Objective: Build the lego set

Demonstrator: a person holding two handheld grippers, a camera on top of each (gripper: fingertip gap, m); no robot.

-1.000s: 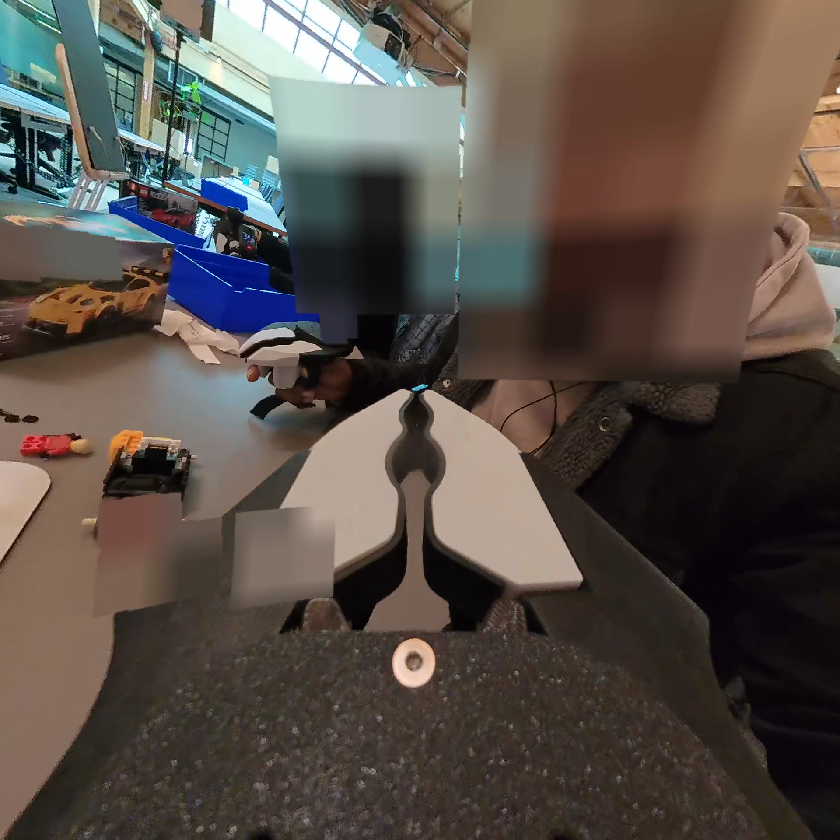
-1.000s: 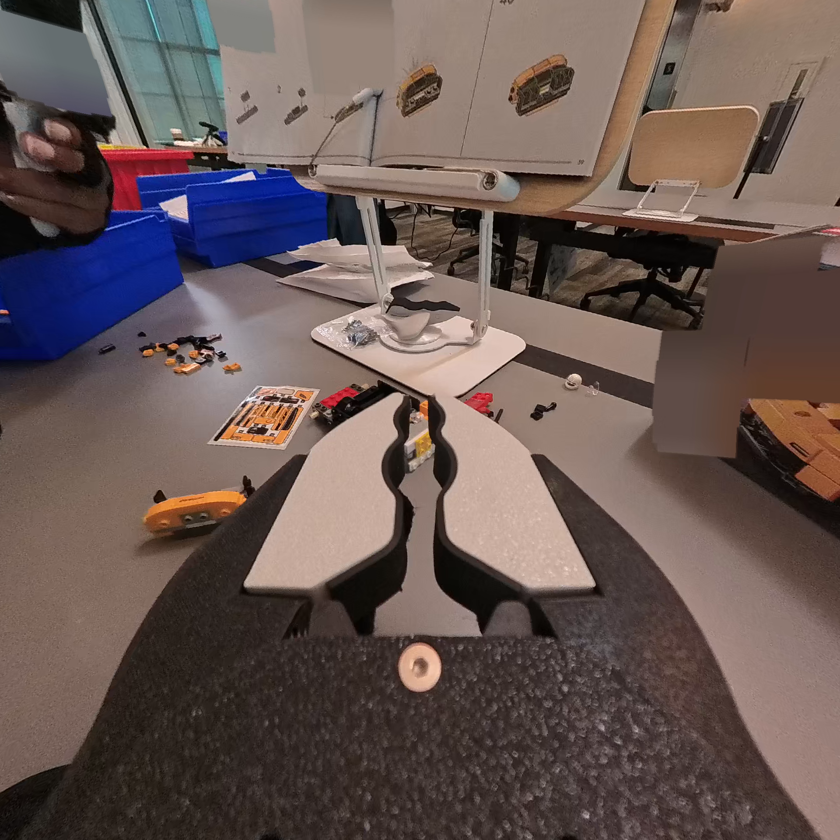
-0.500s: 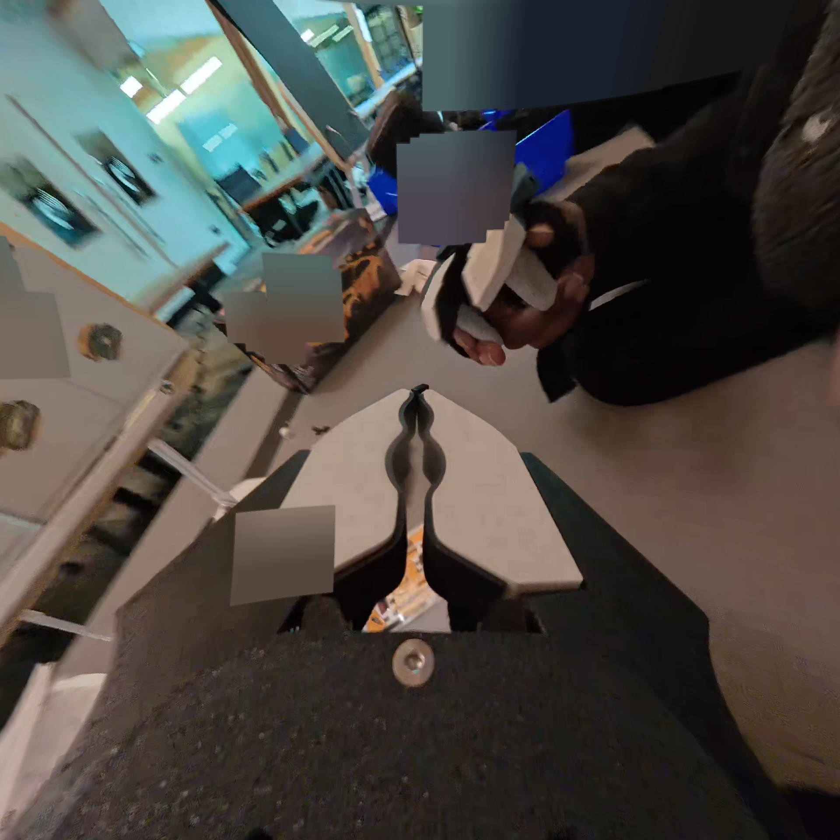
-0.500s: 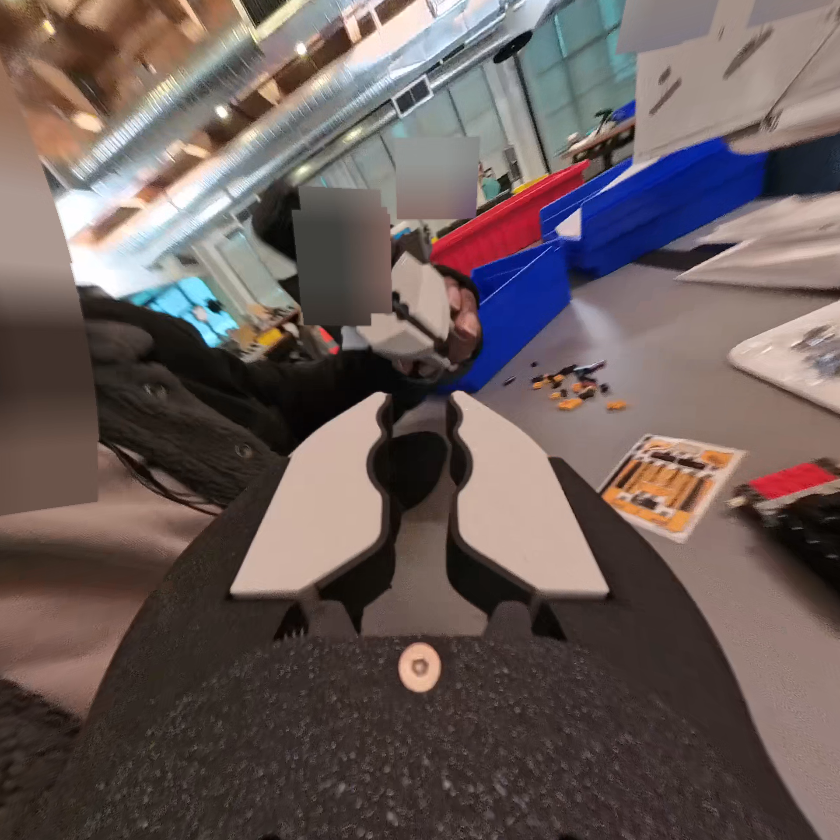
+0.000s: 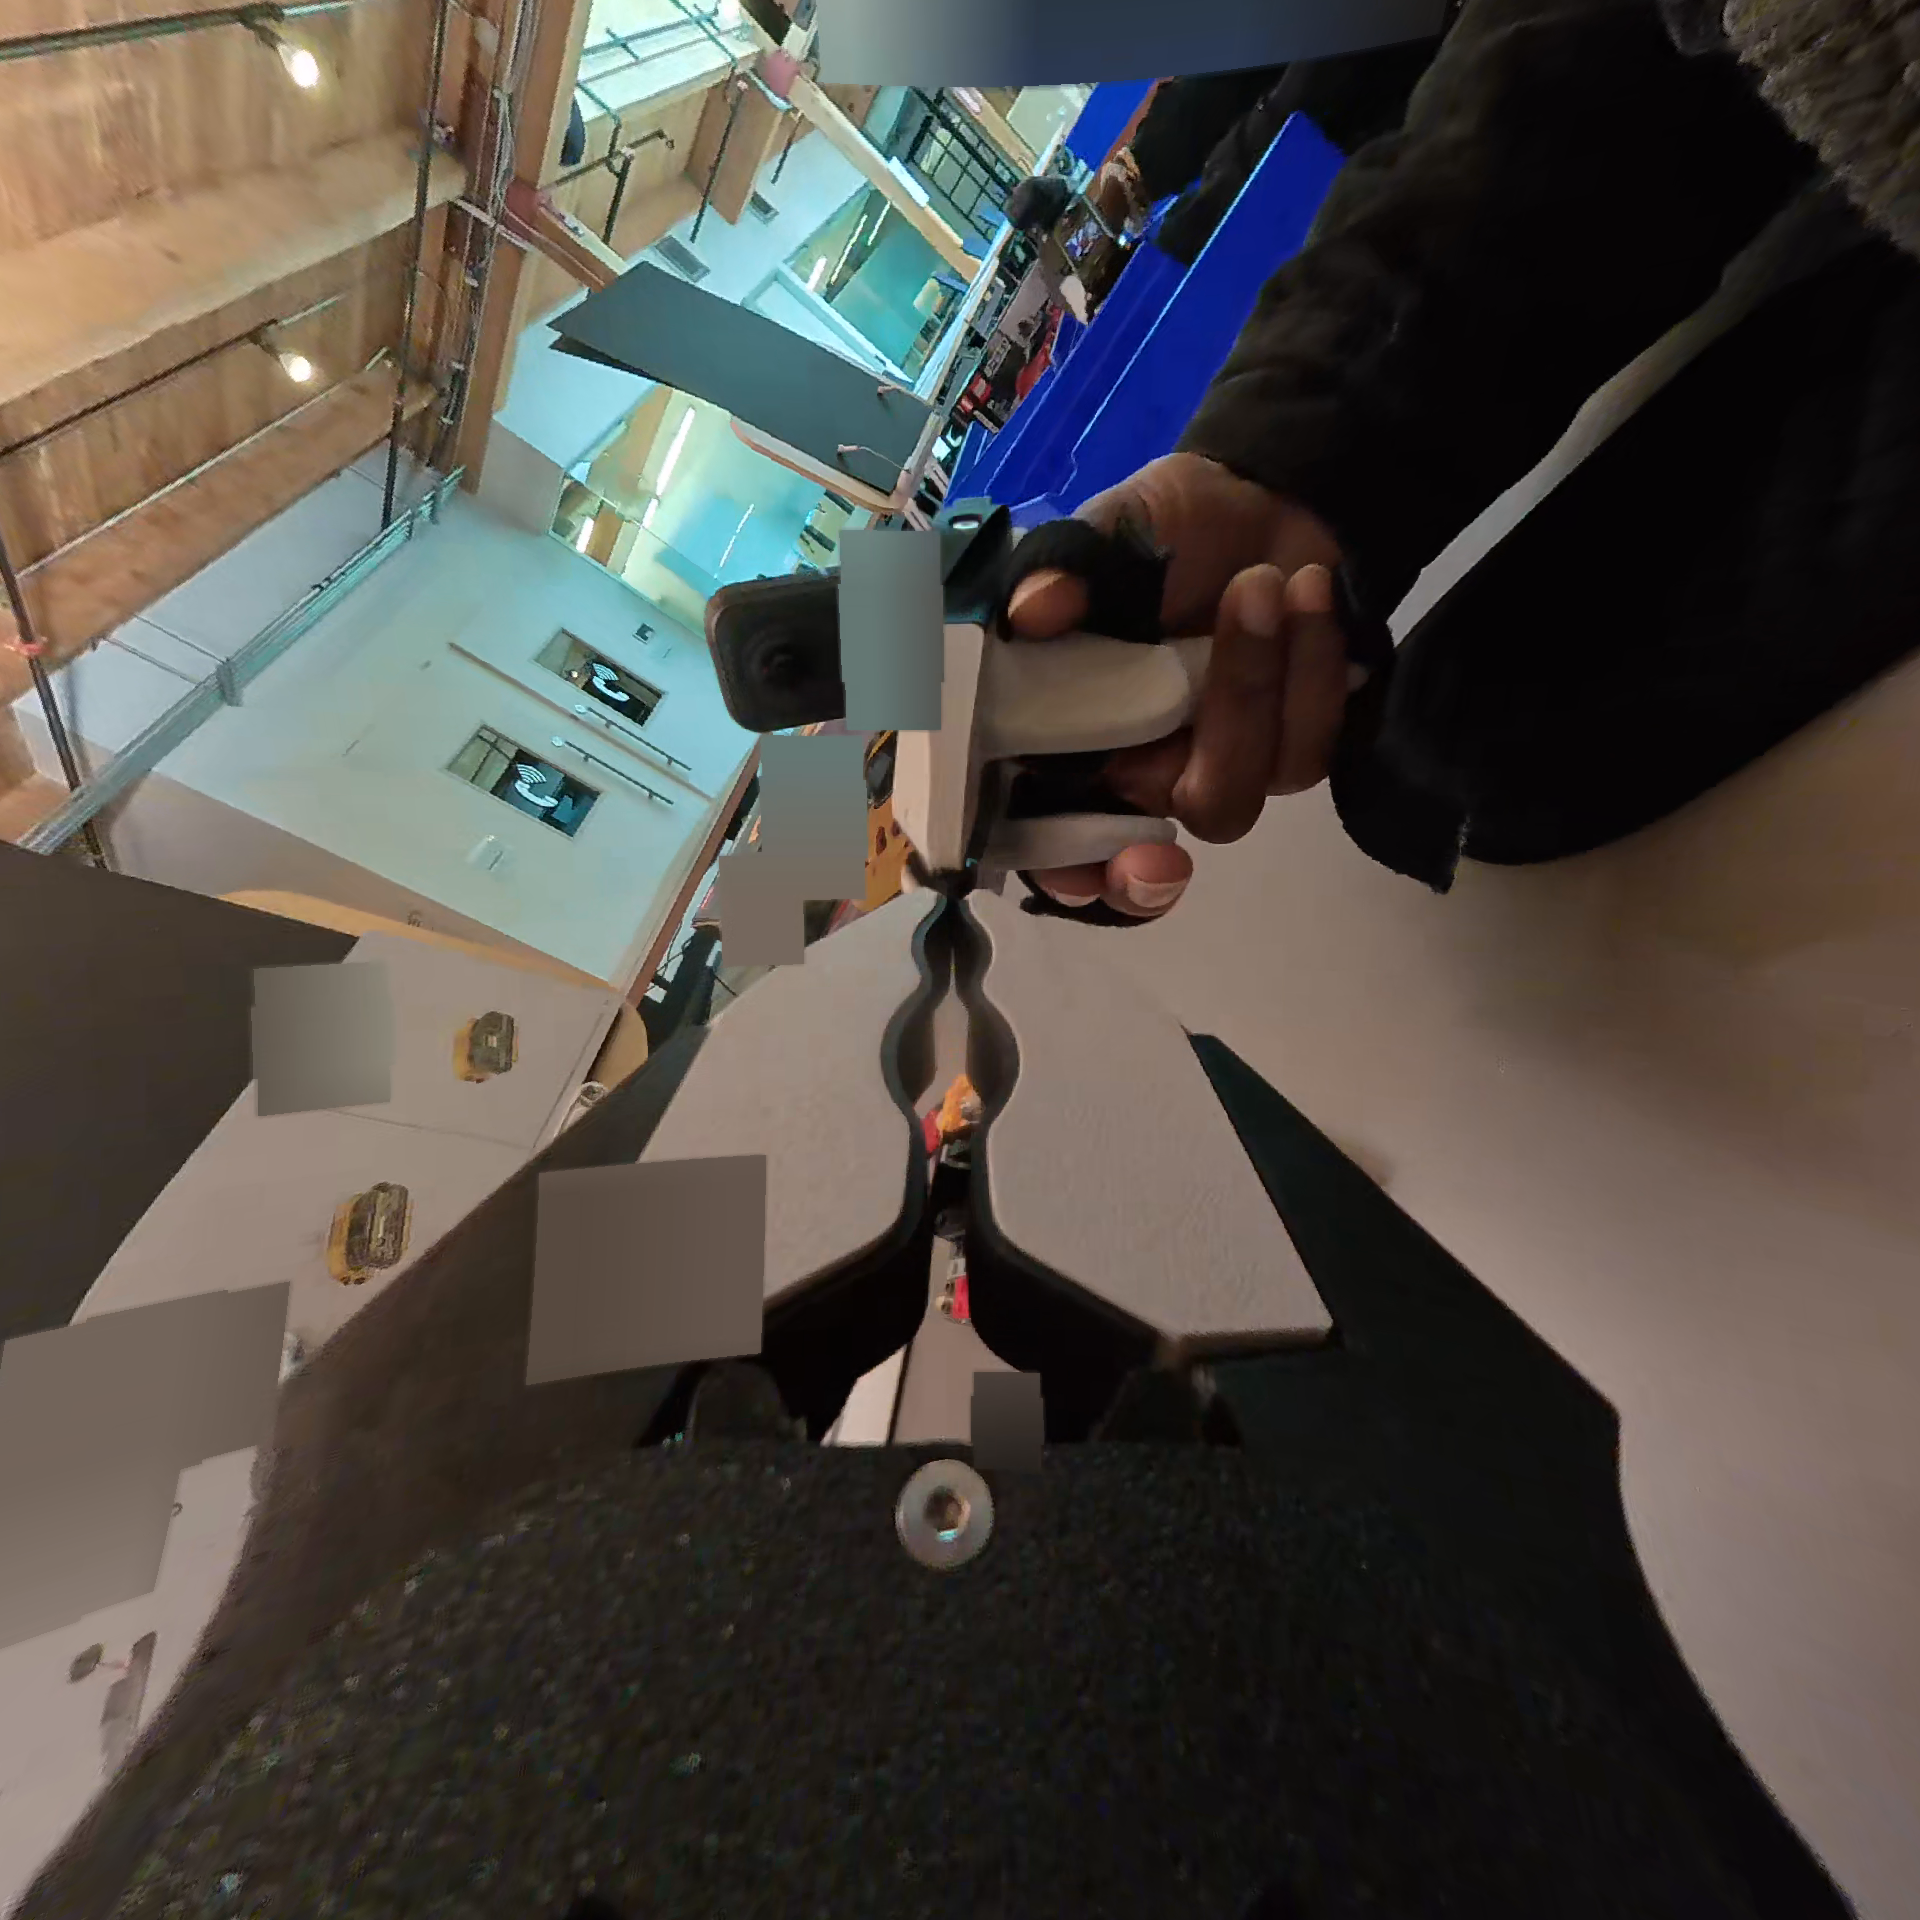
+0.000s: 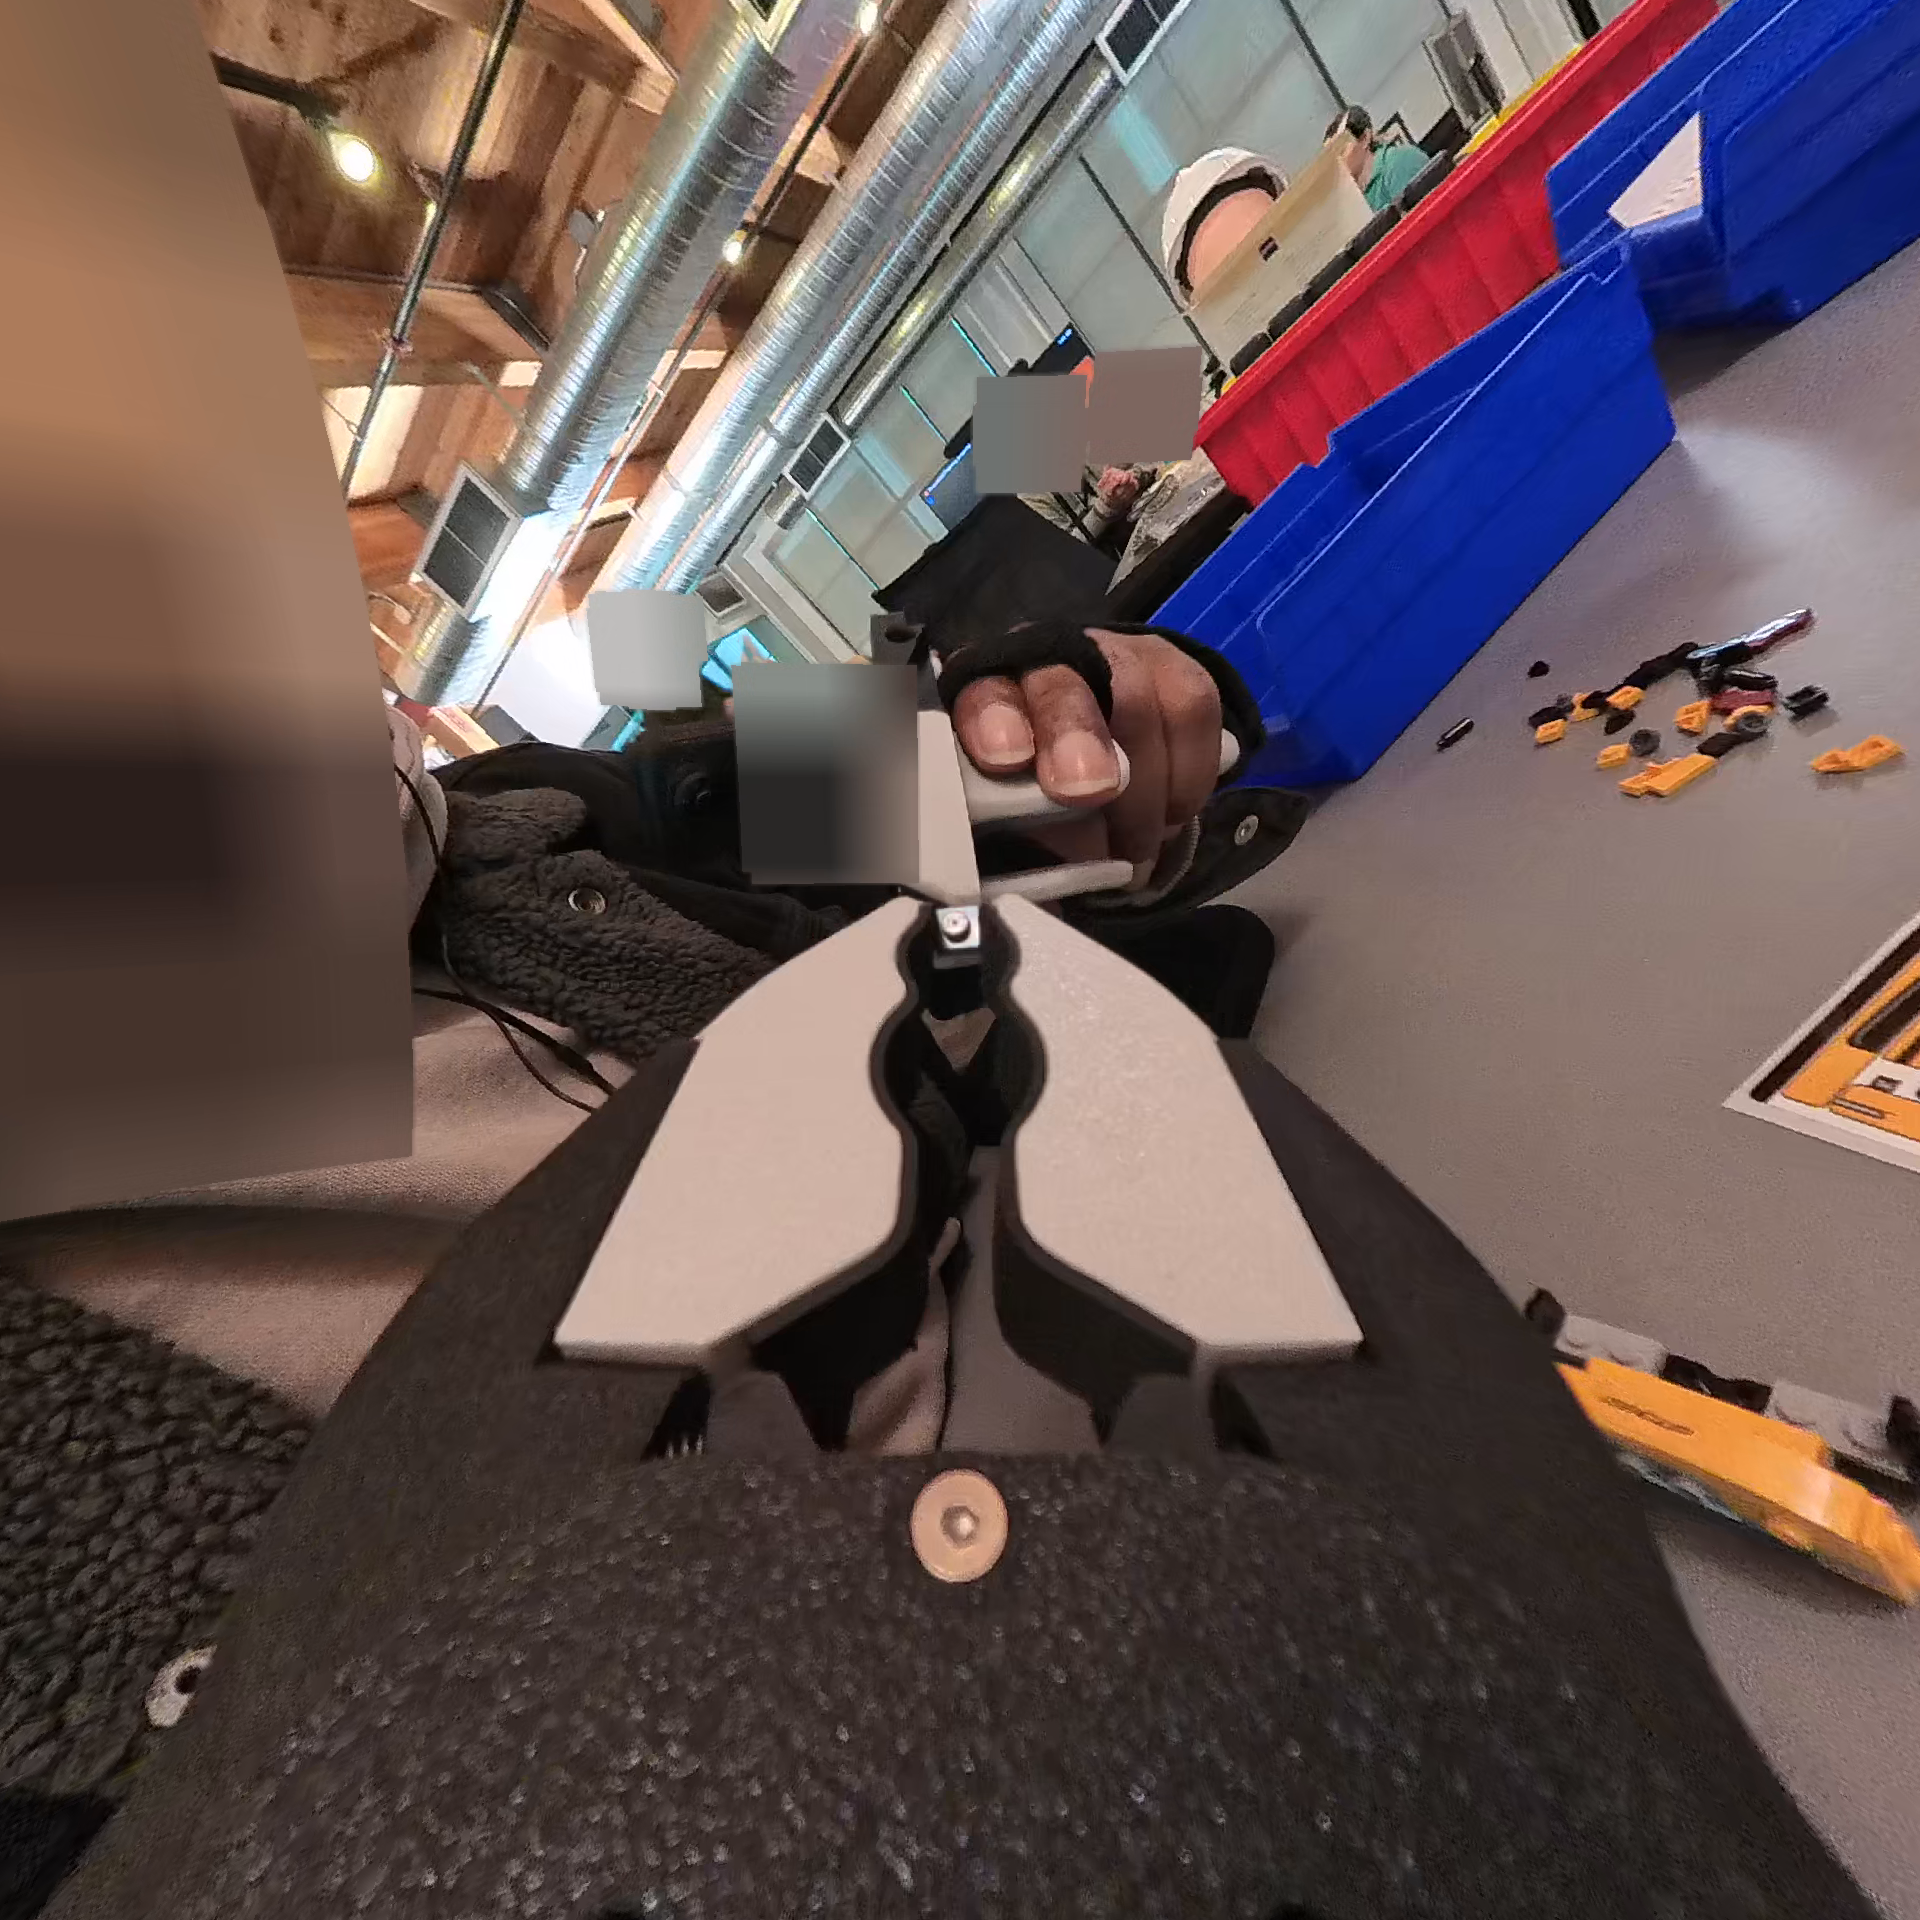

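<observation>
Facing each other above the grey surface [image 6: 1558, 987], our 2 grippers meet tip to tip, well clear of the blue bins [image 6: 1455, 540] and the loose orange and black pieces [image 6: 1683, 727]. The right gripper [image 6: 957, 940] clamps a small black-and-white piece [image 6: 957, 928] between its fingers. The left gripper [image 5: 948, 914] looks closed, though we cannot tell on what, so we should line up squarely and press gently.

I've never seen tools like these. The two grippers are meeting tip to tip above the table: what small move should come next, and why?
Probably close the right gripper gently. The small black piece, pinched at the tip of the left gripper, sits between the right one's fingertips, but I can't tell whether they grip it yet.
</observation>
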